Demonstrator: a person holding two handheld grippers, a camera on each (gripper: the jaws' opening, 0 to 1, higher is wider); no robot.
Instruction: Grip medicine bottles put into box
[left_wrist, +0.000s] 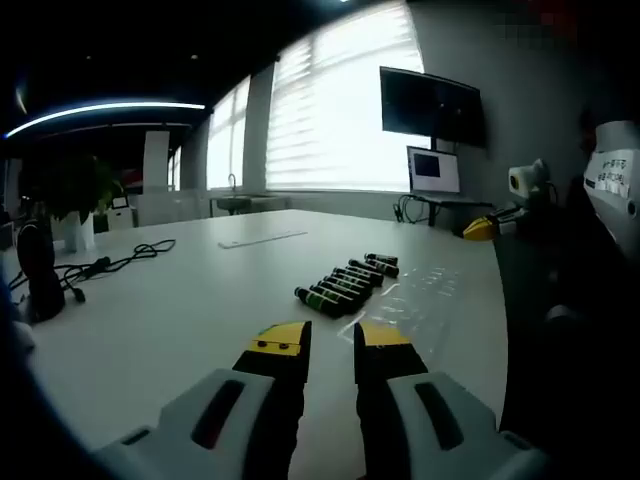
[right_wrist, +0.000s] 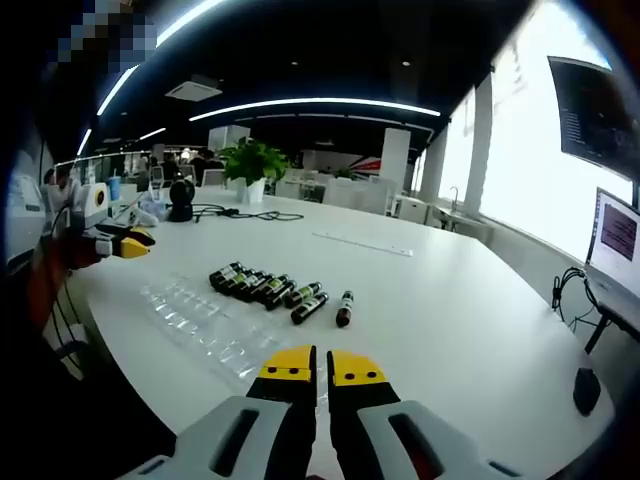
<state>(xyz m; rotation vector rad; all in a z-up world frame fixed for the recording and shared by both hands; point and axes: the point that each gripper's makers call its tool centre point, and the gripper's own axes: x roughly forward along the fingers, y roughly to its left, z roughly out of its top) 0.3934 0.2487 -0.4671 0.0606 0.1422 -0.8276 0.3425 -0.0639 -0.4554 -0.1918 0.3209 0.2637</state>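
The left hand-held gripper (left_wrist: 332, 345) hovers released over the white tabletop (left_wrist: 180, 310), jaws slightly parted and empty. At its one o'clock lie about eight medicine bottles (left_wrist: 345, 283) in a row, beside a clear plastic tray (left_wrist: 420, 300). The right hand-held gripper (right_wrist: 321, 368) is nearly clenched, empty; its bottles (right_wrist: 270, 288) sit at eleven o'clock, one apart.

Daylight through the blinds (left_wrist: 340, 110) is blown out, leaving the room dim. Ceiling light strips (right_wrist: 320, 103) glare against a dark ceiling. Fisheye bending and softness increase towards edges.
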